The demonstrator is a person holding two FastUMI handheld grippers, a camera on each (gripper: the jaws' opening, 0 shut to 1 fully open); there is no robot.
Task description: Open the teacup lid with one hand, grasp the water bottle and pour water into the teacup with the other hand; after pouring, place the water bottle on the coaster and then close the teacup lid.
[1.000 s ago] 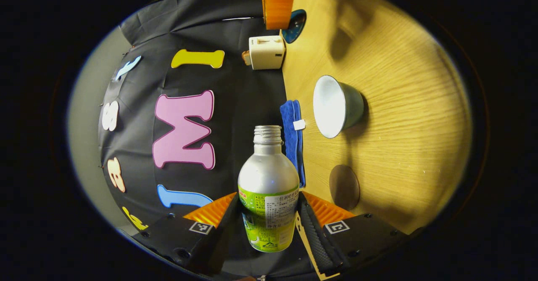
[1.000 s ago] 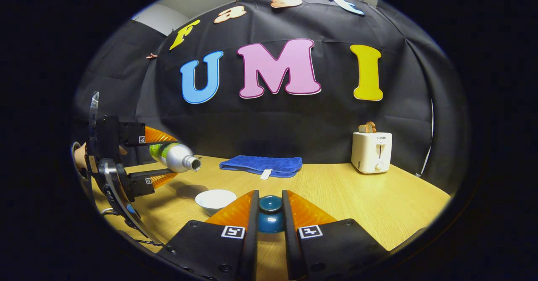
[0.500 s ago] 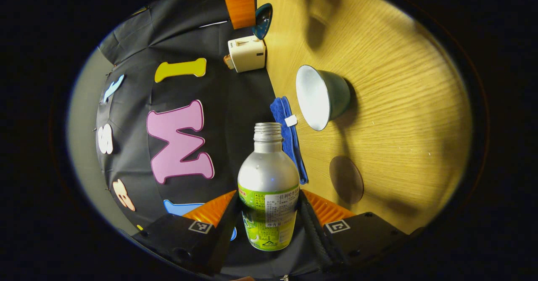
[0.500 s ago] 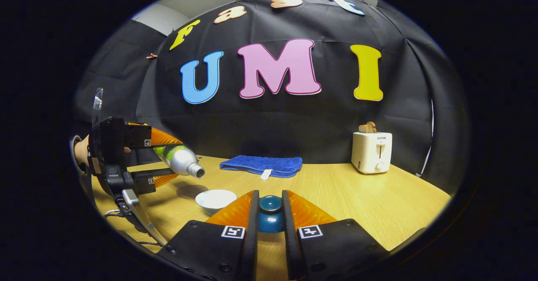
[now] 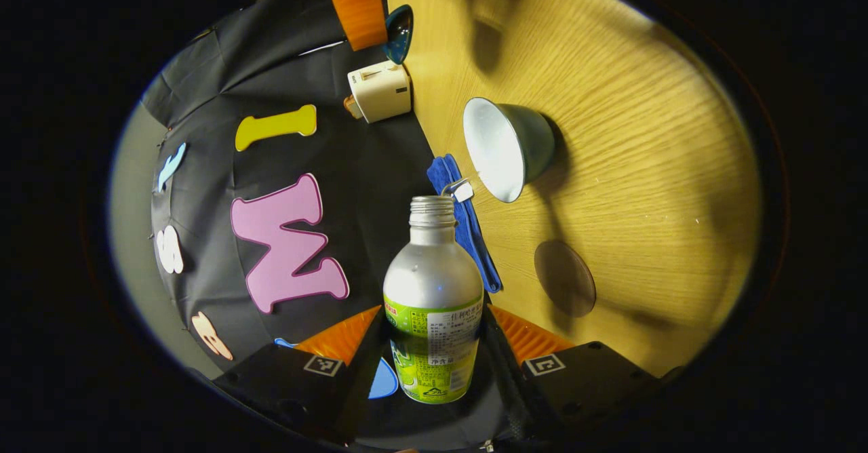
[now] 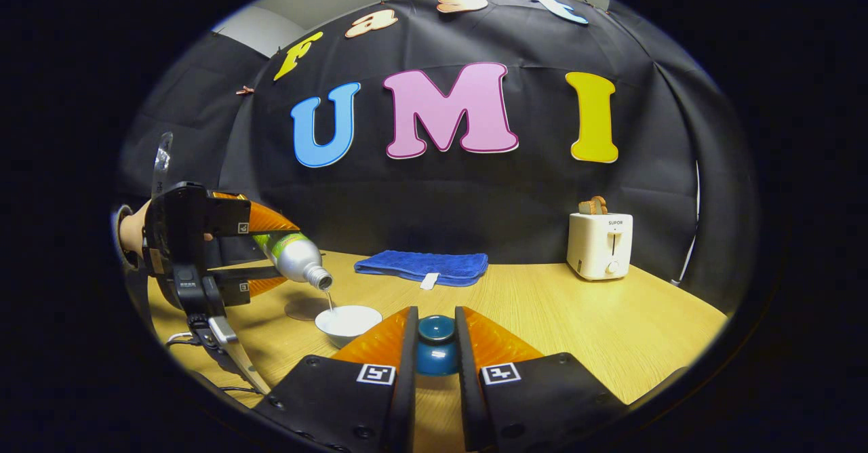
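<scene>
Lid off, clamped in right jaws; left jaws grip tilted bottle, pouring into teacup. Coaster placement, re-lidding remain.

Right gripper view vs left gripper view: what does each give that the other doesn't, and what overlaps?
Right gripper view: a thin water stream running from the tilted water bottle into the teacup, plus the hand behind the left gripper.
Left gripper view: the bottle's label and threaded neck close up, the teacup's greenish outer wall, and the bare coaster seen face-on.
Both: bottle, teacup, coaster, the teacup lid in the jaws of the right gripper, blue towel, toaster.
</scene>
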